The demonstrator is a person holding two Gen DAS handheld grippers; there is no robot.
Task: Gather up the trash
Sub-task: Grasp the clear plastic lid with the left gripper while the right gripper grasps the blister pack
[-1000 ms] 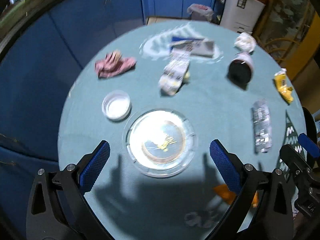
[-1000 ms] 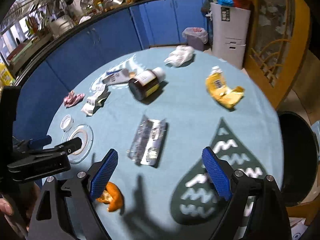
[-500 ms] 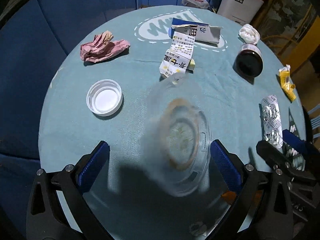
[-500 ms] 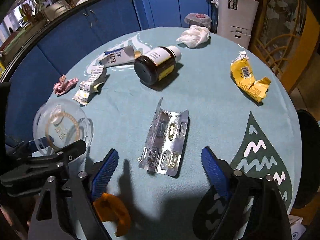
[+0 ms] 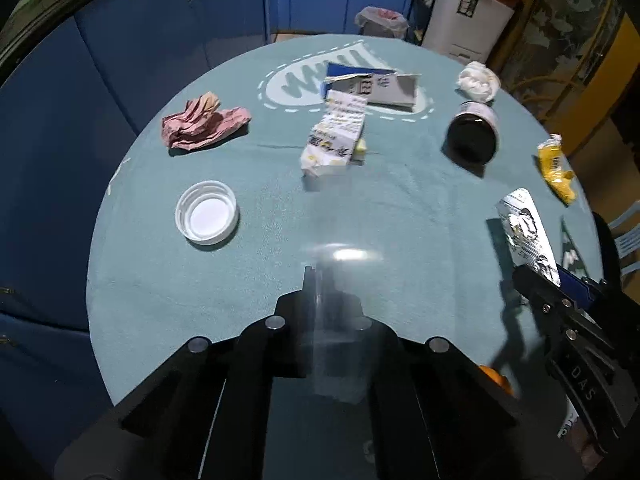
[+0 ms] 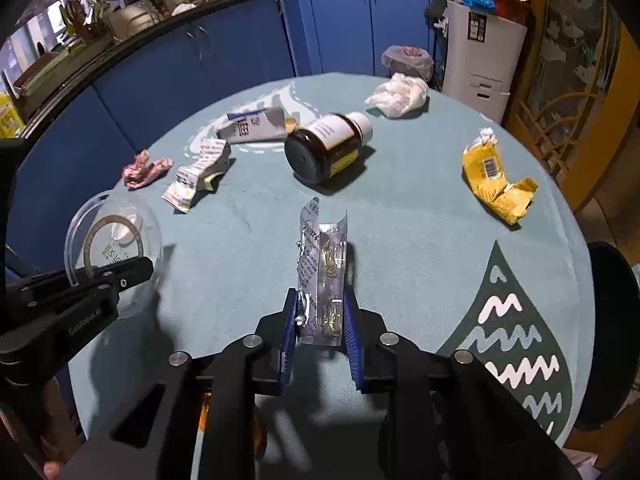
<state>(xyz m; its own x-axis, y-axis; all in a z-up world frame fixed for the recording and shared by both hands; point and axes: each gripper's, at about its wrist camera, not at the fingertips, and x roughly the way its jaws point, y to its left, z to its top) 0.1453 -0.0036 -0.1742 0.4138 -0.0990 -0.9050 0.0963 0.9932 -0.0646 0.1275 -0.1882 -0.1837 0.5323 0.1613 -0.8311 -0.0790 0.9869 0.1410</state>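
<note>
My left gripper (image 5: 330, 292) is shut on a clear round plastic lid (image 6: 112, 240), which it holds tilted above the table's near left edge. In the left wrist view the lid shows edge-on as a faint pane between the fingers. My right gripper (image 6: 321, 294) has its jaws closing. A silver blister pack (image 6: 322, 272) stands bent upright between its blue pads (image 6: 290, 320), which press on its sides. Loose on the teal cloth lie a white cap (image 5: 207, 218), a pink wrapper (image 5: 200, 124), a crushed carton (image 5: 336, 136) and a brown bottle (image 6: 324, 152).
Farther back on the round table (image 6: 420, 240) are a flattened box (image 6: 256, 126), a white tissue (image 6: 400, 94) and a yellow wrapper (image 6: 494, 176). An orange scrap (image 5: 494, 376) lies at the near edge. A bagged bin (image 6: 408, 58) and blue cupboards stand behind.
The left gripper's jaws closed on the clear lid, which rose off the table and tipped on edge. The right gripper moved over the blister pack and its jaws closed in, folding the pack upright.
</note>
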